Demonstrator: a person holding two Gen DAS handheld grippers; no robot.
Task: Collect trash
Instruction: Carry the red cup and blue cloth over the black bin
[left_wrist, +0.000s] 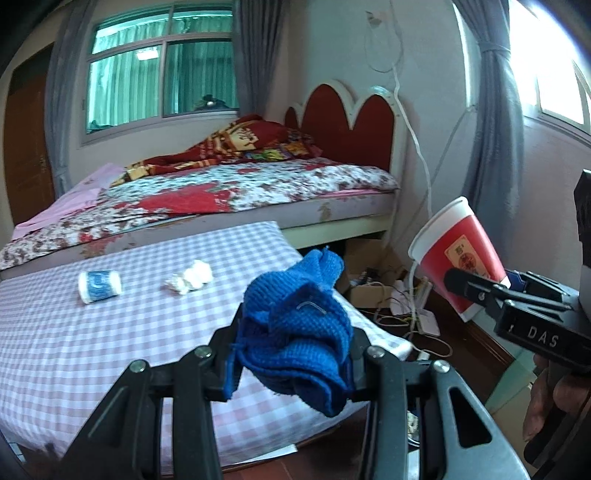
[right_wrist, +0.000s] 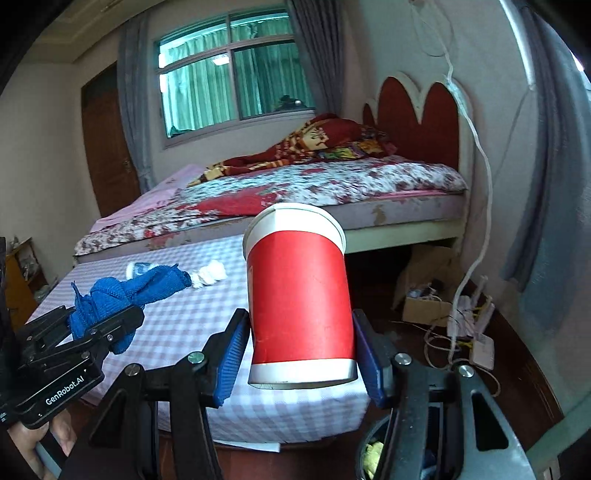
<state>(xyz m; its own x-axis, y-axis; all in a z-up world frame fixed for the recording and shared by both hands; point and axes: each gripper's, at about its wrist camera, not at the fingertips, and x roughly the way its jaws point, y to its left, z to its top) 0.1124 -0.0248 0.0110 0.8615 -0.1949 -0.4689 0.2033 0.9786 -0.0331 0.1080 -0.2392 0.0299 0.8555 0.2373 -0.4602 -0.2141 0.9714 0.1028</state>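
Two pairs of tongs are in our hands, each clenched on one item. Our left tongs (left_wrist: 291, 354) grip a crumpled blue knitted cloth (left_wrist: 299, 332), bunched between the pads and sticking up and forward, its loose end lifted towards the bed (left_wrist: 221, 192); it hangs over the near edge of the table (left_wrist: 129, 332), clear of the checked cover. Our right tongs (right_wrist: 301, 350) grip a red paper cup (right_wrist: 299, 295) by its lower sides, blue pads (right_wrist: 231, 354) pressing both flanks. The cup's long axis runs forward and upward, away from us, white base towards the camera, open white rim pointing at the bed. It is held in the air off the table's right corner.

Seen from the left wrist, the same cup leans with its mouth up and to the left.

On the table we count two more pieces: a small white roll with a blue label (left_wrist: 99, 286), lying on its side, long axis across the table, and a wad of white tissue (left_wrist: 190, 280) just to its right, apart from it. Cables and a cardboard box (right_wrist: 424, 306) lie on the floor by the bed.
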